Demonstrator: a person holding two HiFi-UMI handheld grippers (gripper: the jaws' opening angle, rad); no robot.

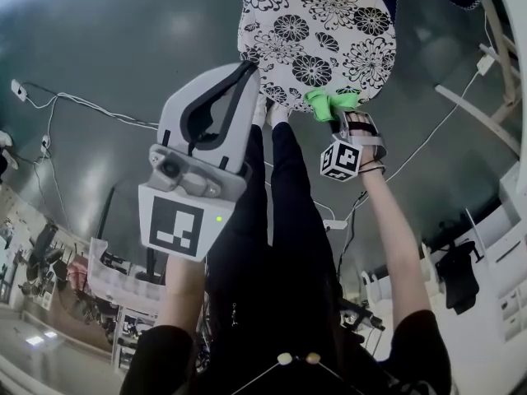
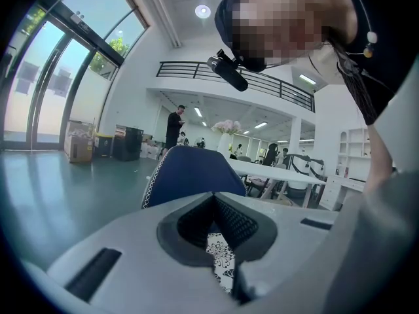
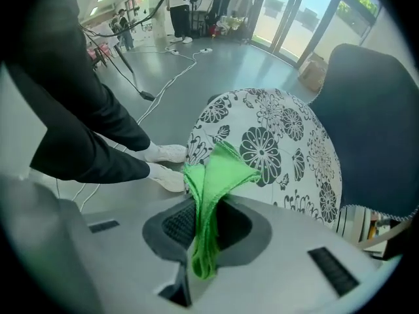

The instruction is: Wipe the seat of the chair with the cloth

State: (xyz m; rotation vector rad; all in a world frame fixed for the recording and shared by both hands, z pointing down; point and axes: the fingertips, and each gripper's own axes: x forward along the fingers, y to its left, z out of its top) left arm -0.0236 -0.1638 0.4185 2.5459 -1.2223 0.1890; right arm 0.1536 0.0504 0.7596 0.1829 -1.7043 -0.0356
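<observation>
"Two grippers were over the chair. What did the left one hold?"

"Nothing. The left gripper (image 1: 251, 69) hung left of the seat (image 1: 317, 31) with its jaws pressed together at the tips. Through the slit below them, its own view showed a strip of the flowered seat and, beyond it, the blue chair back (image 2: 190, 172)."

"Anything around on that side?"

"A white cable (image 1: 82, 101) trailed across the green floor (image 1: 123, 39) at far left. In the left gripper view, a cardboard box (image 2: 78, 140) stood by the glass wall (image 2: 39, 77). What it held couldn't be made out."

"And in the way?"

"The person's dark legs (image 1: 280, 220) and white shoes (image 3: 167, 152) stood at the seat's near edge, between the two grippers."

"The right side?"

"The right gripper (image 3: 208, 205) was clamped on the green cloth (image 3: 219, 172). It stuck out past the jaws in a folded bunch over the seat's near rim. Whether it touched the seat, I couldn't tell."
</observation>
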